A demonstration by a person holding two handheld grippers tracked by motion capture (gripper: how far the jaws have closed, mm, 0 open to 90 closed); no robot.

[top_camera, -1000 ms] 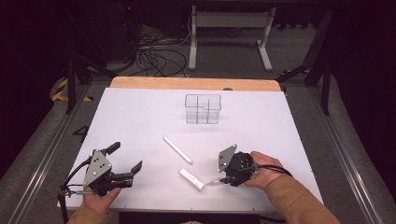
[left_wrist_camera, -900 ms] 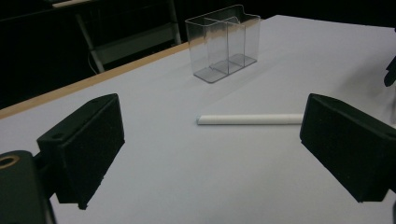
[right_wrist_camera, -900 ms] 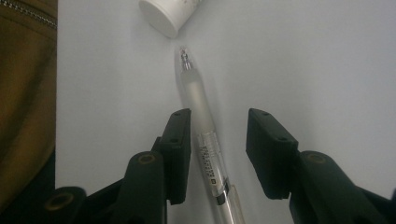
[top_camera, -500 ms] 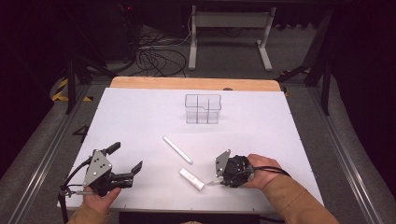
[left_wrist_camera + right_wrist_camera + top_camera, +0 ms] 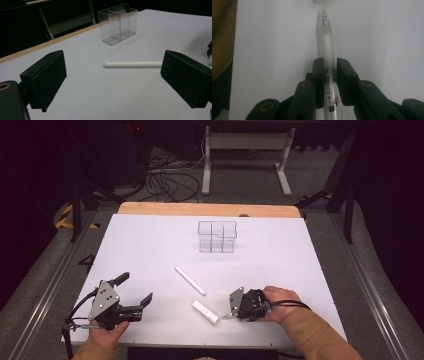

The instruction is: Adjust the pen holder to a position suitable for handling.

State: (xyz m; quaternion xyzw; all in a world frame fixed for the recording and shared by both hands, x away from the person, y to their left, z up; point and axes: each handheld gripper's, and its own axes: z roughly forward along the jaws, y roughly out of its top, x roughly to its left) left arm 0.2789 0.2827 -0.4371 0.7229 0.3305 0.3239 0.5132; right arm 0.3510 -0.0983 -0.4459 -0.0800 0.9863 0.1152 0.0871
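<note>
A clear pen (image 5: pixel 327 45) with a frosted grip lies along the white table between the jaws of my right gripper (image 5: pixel 328 63). Those jaws have just been closing and now press on its barrel; the tip points away. In the high view the right gripper (image 5: pixel 234 312) is low at the front right, beside a short white piece (image 5: pixel 205 312). A long white stick (image 5: pixel 189 280) lies mid-table, also seen from the left gripper view (image 5: pixel 132 64). My left gripper (image 5: pixel 134 290) rests at the front left, wide open with nothing between its jaws (image 5: pixel 116 82).
A clear divided box (image 5: pixel 217 236) stands upright toward the back of the white table (image 5: pixel 300 255), and appears beyond the stick (image 5: pixel 118 22). A wooden strip (image 5: pixel 210 209) edges the far side. Dark floor, cables and a metal stand lie beyond.
The right gripper has settled slightly lower toward the front edge, its jaws drawn in on the pen. The left gripper, the stick and the short piece have not moved.
</note>
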